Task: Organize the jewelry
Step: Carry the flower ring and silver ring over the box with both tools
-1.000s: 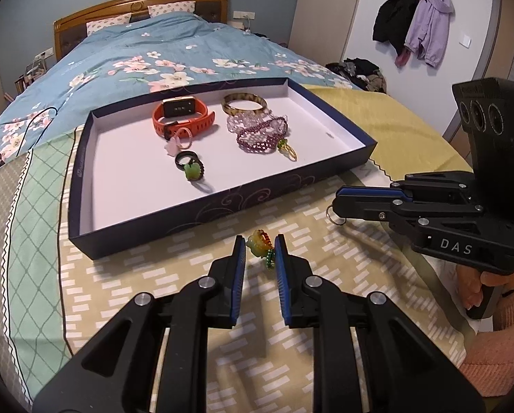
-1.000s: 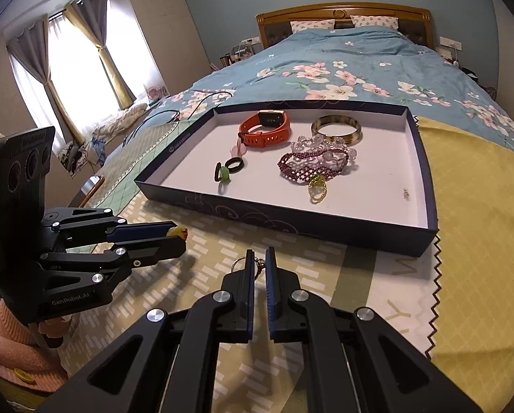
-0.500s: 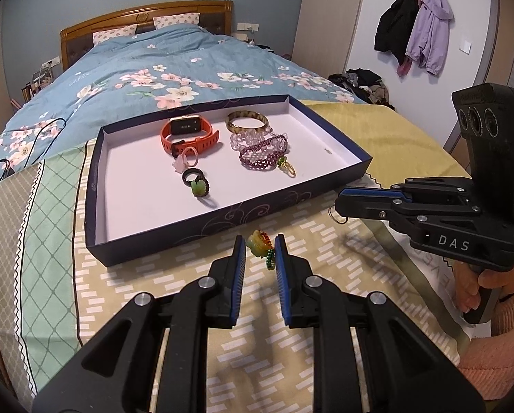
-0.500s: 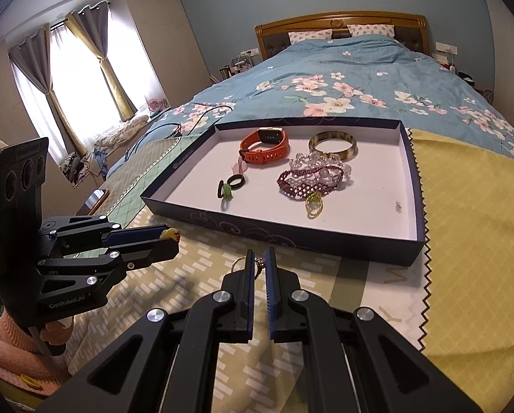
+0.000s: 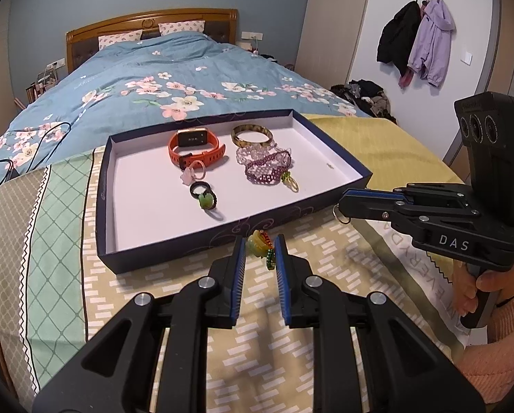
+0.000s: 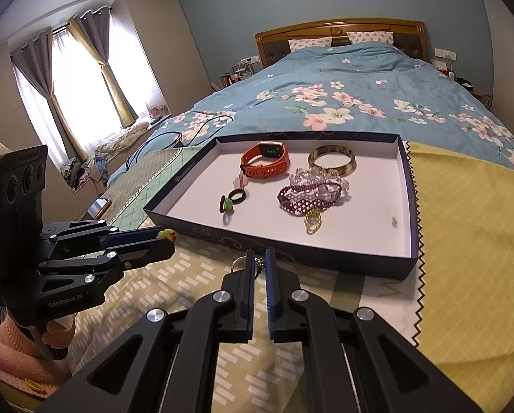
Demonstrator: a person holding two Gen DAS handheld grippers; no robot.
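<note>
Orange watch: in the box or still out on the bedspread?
In. The orange watch lies on the white floor of the dark blue box, beside the bangle.

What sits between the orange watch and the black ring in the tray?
A small pink ring lies between the orange watch and the black ring, clearest in the left wrist view.

Left gripper [image 5: 259, 247] tilts downward, jaws narrowly apart and clamped on a charm [image 5: 259, 241]. Right gripper [image 6: 259, 258] tilts likewise, jaws nearly closed on a keyring [image 6: 239, 263].

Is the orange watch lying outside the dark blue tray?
No, the orange watch lies inside the dark blue tray, on its white floor near the far wall.
</note>
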